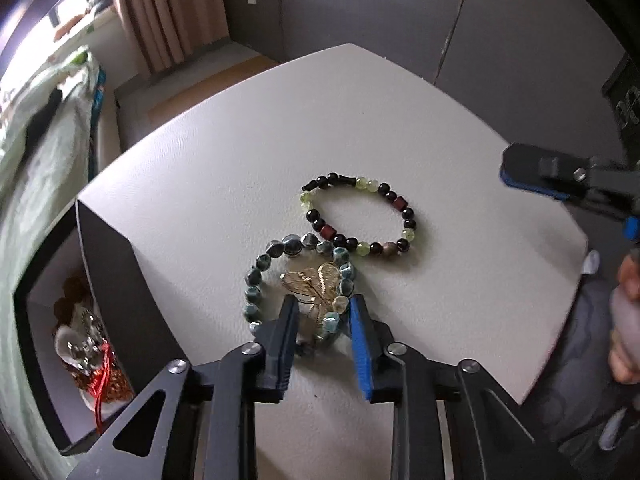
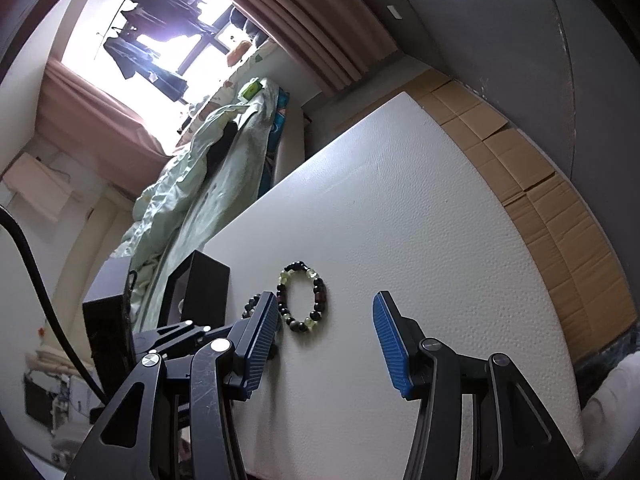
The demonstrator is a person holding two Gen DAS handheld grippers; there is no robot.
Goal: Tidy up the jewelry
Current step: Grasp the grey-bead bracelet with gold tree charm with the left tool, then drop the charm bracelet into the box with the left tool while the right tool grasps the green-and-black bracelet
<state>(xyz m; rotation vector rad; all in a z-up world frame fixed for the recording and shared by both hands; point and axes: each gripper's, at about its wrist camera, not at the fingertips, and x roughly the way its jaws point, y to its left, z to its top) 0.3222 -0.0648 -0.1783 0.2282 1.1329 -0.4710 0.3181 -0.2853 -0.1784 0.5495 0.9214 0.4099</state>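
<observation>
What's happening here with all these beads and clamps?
A person is sorting jewelry with a hand-held clamp in each hand. The left gripper is down over a blue-green bead bracelet with a gold filigree piece lying inside its ring; whether it has pinched them yet is unclear. A dark and green bead bracelet lies beside them on the white table. The right gripper hovers open and empty. A black box at the table's edge already holds some pieces.

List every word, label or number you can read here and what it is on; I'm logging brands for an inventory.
No text here can be read.
Dark panel at the right edge of the left wrist view: pale marks, too blurred to read.
Blue packaging beside the bed: print too small to read.
</observation>
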